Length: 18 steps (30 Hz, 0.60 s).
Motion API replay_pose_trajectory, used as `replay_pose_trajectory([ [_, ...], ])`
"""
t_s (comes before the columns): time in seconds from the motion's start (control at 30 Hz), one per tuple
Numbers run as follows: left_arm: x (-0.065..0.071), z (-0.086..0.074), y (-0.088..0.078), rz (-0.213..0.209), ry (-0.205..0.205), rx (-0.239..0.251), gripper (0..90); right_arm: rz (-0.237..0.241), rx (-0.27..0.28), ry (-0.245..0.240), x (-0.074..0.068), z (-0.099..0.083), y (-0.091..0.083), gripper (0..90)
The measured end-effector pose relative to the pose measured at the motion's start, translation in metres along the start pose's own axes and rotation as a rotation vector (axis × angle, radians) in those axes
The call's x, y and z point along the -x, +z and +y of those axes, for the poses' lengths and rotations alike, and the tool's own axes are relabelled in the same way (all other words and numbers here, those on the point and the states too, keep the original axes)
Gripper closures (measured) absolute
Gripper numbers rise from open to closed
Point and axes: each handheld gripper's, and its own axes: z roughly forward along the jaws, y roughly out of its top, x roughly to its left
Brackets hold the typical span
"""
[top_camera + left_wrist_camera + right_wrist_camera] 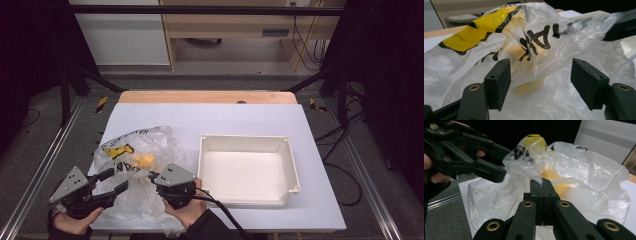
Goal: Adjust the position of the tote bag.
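A white sheet [240, 120] covers the table, and two items rest on it. A crumpled clear plastic bag [137, 160] with yellow and black printing lies on the left half. A white square tray [292, 167] sits just to its right, apart from the bag, with nothing visible inside.

Yellow contents [142, 161] show through the bag film near its middle; their exact nature cannot be told.

The left gripper [112, 181] is at the bag's near left edge, held in the person's left hand [75, 222]. In the left gripper view its two pads [499, 83] stand wide apart, with bag film lying in the gap between them. Whether either pad touches the film cannot be told.

The right gripper [154, 176] is at the bag's near right edge, held in the right hand [190, 210]. In the right gripper view its jaws are pressed together, and a fold of the bag film [534, 173] is pinched between them and rises from their tips.

The two grippers are near each other, both pointing into the bag.
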Motion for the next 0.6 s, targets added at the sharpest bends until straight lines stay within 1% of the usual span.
replay_pose_trajectory([
  [0.03, 0.001, -0.001, 0.003, 0.010, 0.009, -0.007, 33.2, 0.001, 0.013, 0.000, -0.002, 0.002, 0.000, 89.6],
  [0.13, 0.002, -0.001, 0.005, 0.018, 0.006, -0.012, 36.1, 0.011, 0.025, 0.007, -0.003, 0.005, 0.000, 89.6],
  [0.17, 0.002, 0.000, 0.007, 0.031, 0.002, -0.017, 38.5, 0.018, 0.030, 0.006, -0.004, 0.007, 0.000, 89.7],
  [0.2, 0.002, 0.000, 0.008, 0.038, 0.002, -0.021, 42.1, 0.021, 0.032, 0.002, -0.005, 0.009, 0.001, 89.6],
  [0.23, 0.002, 0.000, 0.009, 0.041, -0.003, -0.023, 47.6, 0.024, 0.032, 0.001, -0.006, 0.010, 0.001, 89.7],
  [0.33, 0.002, 0.000, 0.009, 0.041, -0.002, -0.030, 67.7, 0.021, 0.034, -0.008, -0.006, 0.011, 0.001, 89.6],
  [0.37, 0.003, 0.002, 0.009, 0.047, 0.007, -0.030, 73.3, 0.016, 0.033, -0.008, -0.005, 0.011, 0.000, 89.6],
  [0.4, 0.003, 0.002, 0.009, 0.047, 0.007, -0.030, 78.5, 0.016, 0.033, -0.008, -0.005, 0.011, 0.000, 89.6],
  [0.43, 0.003, 0.005, 0.008, 0.051, 0.018, -0.020, 83.3, 0.008, 0.029, -0.006, -0.003, 0.011, 0.000, 89.4],
  [0.5, 0.003, 0.009, 0.007, 0.050, 0.024, -0.013, 89.0, 0.000, 0.029, 0.000, 0.000, 0.010, 0.000, 89.2],
  [0.6, 0.002, 0.014, 0.006, 0.054, 0.030, -0.012, 90.0, -0.009, 0.029, 0.006, 0.003, 0.009, 0.000, 89.1],
])
